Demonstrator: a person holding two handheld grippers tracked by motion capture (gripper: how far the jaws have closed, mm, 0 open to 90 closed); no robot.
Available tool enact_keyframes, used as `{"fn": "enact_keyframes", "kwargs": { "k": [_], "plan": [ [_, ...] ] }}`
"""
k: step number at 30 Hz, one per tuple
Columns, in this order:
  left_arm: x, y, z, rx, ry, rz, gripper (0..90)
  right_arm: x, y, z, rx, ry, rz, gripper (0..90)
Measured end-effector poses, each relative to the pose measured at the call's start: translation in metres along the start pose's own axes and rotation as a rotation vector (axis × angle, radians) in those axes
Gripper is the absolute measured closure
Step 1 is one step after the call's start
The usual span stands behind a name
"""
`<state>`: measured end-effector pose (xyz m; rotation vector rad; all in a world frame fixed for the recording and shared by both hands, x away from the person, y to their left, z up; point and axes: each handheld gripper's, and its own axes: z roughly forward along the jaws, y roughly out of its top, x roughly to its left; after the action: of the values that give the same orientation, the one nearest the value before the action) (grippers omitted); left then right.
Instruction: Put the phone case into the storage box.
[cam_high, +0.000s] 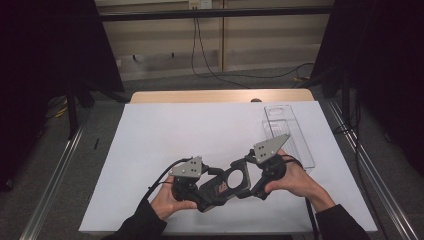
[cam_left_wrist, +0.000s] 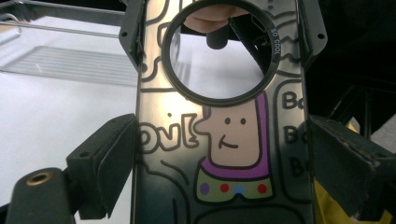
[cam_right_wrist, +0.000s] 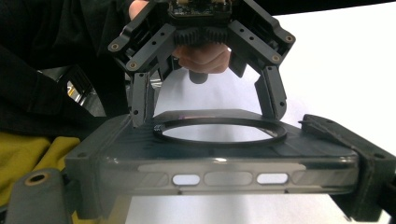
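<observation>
White table sheet (cam_high: 165, 145); both tools clamp phone case (cam_high: 227, 184), bottom end cut off.

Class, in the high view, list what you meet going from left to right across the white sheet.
Left tongs → phone case → right tongs → clear plastic tray.

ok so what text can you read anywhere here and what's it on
"SO COOL": small white letters on the black ring of the phone case, left gripper view.
"Bo": cut-off black letters at the case's right edge, repeated below it; the rest runs off the edge.
"ovE" or similar: doodle letters left of the cartoon face, not clear enough to be sure.
Nothing readable in the high view or the right gripper view.
</observation>
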<state>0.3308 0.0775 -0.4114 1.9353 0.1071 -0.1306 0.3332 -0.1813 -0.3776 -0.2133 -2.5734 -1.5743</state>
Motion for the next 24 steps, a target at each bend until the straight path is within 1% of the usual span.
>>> {"fn": "enact_keyframes", "kwargs": {
  "k": [4,5,7,11,12,14,15,16,17,18,20,23,24],
  "plan": [
    [0.0,0.001,-0.001,-0.007,0.022,0.006,11.8,-0.001,0.0,-0.002,0.0,-0.012,0.003,11.5],
    [0.0,0.001,-0.001,-0.01,0.026,0.005,11.6,-0.001,0.0,-0.002,0.013,-0.017,0.011,11.5],
    [0.0,0.001,-0.002,-0.013,0.042,0.001,8.4,-0.001,-0.001,-0.003,0.043,-0.029,0.009,11.6],
    [0.003,0.0,-0.006,-0.021,0.067,-0.032,4.4,-0.002,0.0,-0.006,0.026,-0.038,0.02,11.6],
    [0.003,0.0,-0.008,-0.028,0.07,-0.039,4.2,-0.002,0.001,-0.007,0.021,-0.04,0.023,11.6],
    [0.004,0.0,-0.011,-0.039,0.089,-0.05,4.1,-0.002,0.001,-0.01,0.015,-0.052,0.026,11.7],
    [0.005,0.0,-0.013,-0.039,0.099,-0.051,3.7,-0.002,0.001,-0.011,0.012,-0.057,0.032,11.6],
    [0.006,-0.001,-0.015,-0.031,0.119,-0.05,3.6,-0.002,0.001,-0.012,0.01,-0.062,0.036,11.6],
    [0.005,-0.001,-0.016,-0.025,0.14,-0.045,3.3,-0.003,0.001,-0.013,0.009,-0.072,0.038,11.7],
    [0.004,-0.002,-0.017,-0.017,0.176,-0.037,3.0,-0.003,0.001,-0.014,0.005,-0.075,0.042,11.7],
    [0.002,-0.003,-0.019,-0.011,0.214,-0.022,3.8,-0.004,0.001,-0.016,0.001,-0.083,0.048,11.6],
    [0.002,-0.004,-0.022,-0.015,0.226,-0.034,3.6,-0.004,0.001,-0.018,-0.003,-0.096,0.054,11.7],
    [0.002,-0.003,-0.023,-0.014,0.239,-0.028,3.3,-0.004,0.001,-0.019,-0.003,-0.099,0.06,11.6]
  ]
}}
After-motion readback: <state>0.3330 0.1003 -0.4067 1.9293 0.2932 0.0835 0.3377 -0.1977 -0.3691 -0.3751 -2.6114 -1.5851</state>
